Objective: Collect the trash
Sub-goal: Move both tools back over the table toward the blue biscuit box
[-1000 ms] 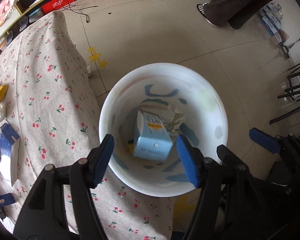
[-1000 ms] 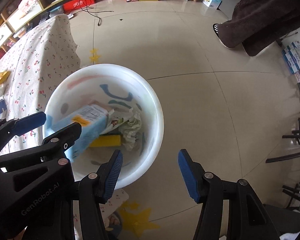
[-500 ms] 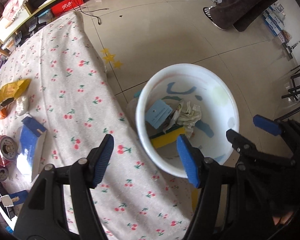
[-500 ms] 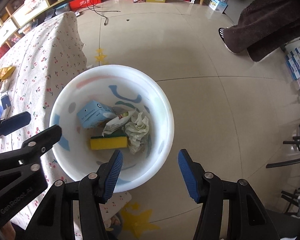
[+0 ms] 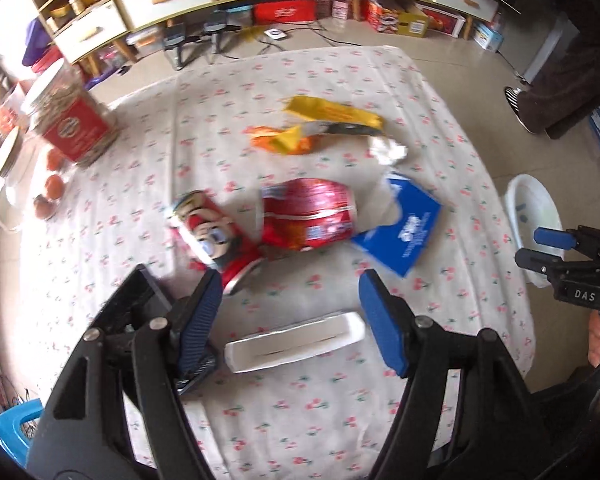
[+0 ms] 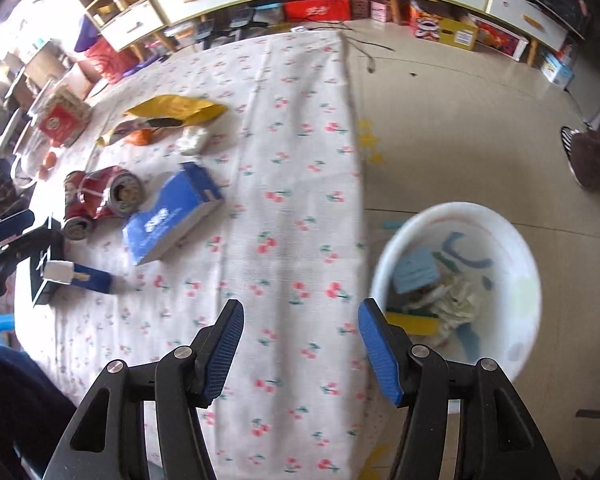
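My left gripper (image 5: pixel 292 320) is open and empty above the cherry-print tablecloth (image 5: pixel 340 400), just over a small white box (image 5: pixel 296 346). Beyond it lie two crushed red cans (image 5: pixel 216 236) (image 5: pixel 308 216), a blue tissue box (image 5: pixel 404 228), a yellow wrapper (image 5: pixel 332 116), an orange wrapper (image 5: pixel 280 140) and a crumpled white paper (image 5: pixel 388 150). My right gripper (image 6: pixel 300 344) is open and empty over the table's edge. The white bin (image 6: pixel 512 248) stands on the floor at its right, holding a light blue carton (image 6: pixel 414 270), crumpled paper and a yellow sponge (image 6: pixel 414 322).
A red tin (image 5: pixel 76 128), a glass bowl and small orange fruits (image 5: pixel 54 188) sit at the table's far left. Shelves and boxes (image 5: pixel 300 8) line the back wall. A person's legs (image 5: pixel 560 80) stand at the right. A blue stool (image 5: pixel 8 428) is at the lower left.
Both grippers have swung left from above the bin to over the table. The light blue carton dropped from the left gripper's reach into the bin and lies there.
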